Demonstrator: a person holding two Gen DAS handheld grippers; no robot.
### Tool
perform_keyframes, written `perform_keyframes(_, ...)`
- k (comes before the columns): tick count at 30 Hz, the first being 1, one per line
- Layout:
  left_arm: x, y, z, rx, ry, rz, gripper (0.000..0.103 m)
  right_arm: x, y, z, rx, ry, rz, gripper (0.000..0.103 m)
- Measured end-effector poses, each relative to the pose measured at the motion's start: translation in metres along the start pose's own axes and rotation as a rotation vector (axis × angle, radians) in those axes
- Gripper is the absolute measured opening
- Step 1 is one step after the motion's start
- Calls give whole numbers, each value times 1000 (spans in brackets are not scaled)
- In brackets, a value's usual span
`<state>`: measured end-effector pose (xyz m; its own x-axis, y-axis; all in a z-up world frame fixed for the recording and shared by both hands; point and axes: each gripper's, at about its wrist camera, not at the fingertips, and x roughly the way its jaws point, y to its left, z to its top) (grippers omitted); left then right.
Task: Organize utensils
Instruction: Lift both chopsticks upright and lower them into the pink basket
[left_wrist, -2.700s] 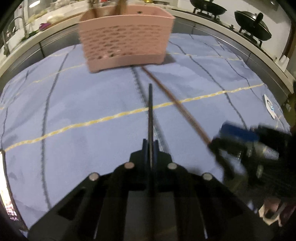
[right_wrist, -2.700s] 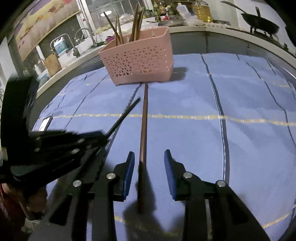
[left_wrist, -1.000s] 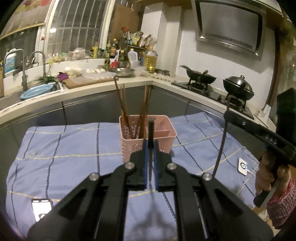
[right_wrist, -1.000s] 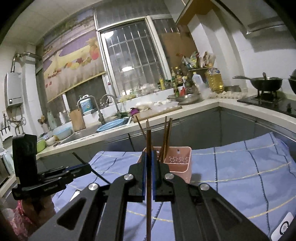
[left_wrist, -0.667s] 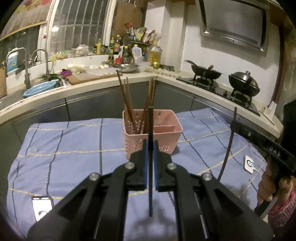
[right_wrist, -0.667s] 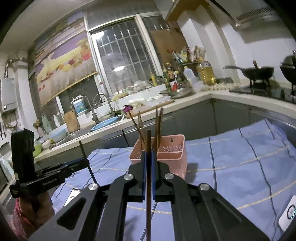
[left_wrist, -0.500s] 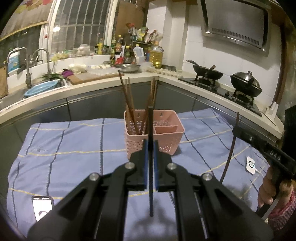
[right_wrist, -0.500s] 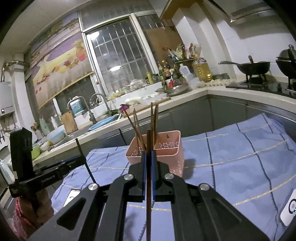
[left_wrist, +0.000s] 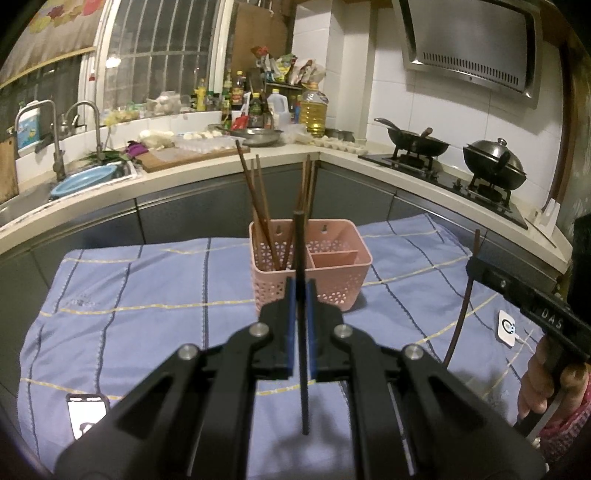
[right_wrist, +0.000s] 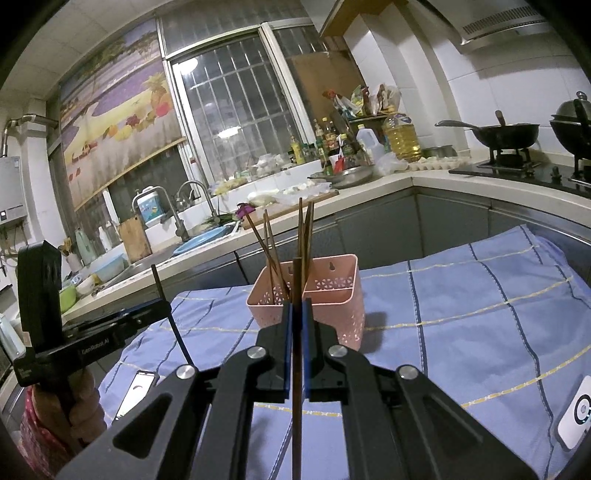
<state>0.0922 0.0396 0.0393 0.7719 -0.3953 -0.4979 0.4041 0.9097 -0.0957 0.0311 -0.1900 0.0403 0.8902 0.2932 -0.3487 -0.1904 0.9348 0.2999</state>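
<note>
Both wrist views toward shared pink basket (left_wrist: 310, 266).

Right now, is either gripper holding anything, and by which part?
Left gripper: dark chopstick, clamped mid-length. Right gripper: brown chopstick, clamped nearer its top.

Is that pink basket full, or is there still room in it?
Still room. The pink basket holds a few chopsticks standing in its left compartment; the smaller compartments on its right look empty.

Perforated pink plastic basket (left_wrist: 310, 273), woven blue cloth (left_wrist: 147, 295), matt black chopstick (left_wrist: 302, 332), wooden brown chopstick (right_wrist: 296, 369).
</note>
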Motion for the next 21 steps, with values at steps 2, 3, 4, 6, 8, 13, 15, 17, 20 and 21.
perform_keyframes(2,0,0,0,0,0,-1,5,0,0,0,0,1,-1,5)
perform_keyframes(3,0,0,0,1,0,0,5,0,0,-1,0,1,-2,5)
perform_keyframes(4,0,0,0,1,0,-2,5,0,0,-2,1,2,-2,5)
perform_keyframes(6,0,0,0,0,0,-1,5,0,-1,-1,-1,2,-1,5)
perform_keyframes(8,0,1,0,1,-1,0,5,1,-1,-2,0,4,-1,5)
perform_keyframes(13,1,3,0,0,1,1,5,4,-2,-8,-2,13,-3,5)
perform_keyframes(15,1,4,0,-2,1,1,5,5,-2,-10,-2,17,-4,5)
perform_keyframes(17,1,4,0,-1,2,-1,5,7,-3,-10,0,21,-4,5)
perform_keyframes(20,1,5,2,-10,9,-18,5,6,-3,-9,0,18,-3,5)
perform_keyframes(21,1,7,2,-15,11,-26,5,7,-3,-8,0,17,0,5)
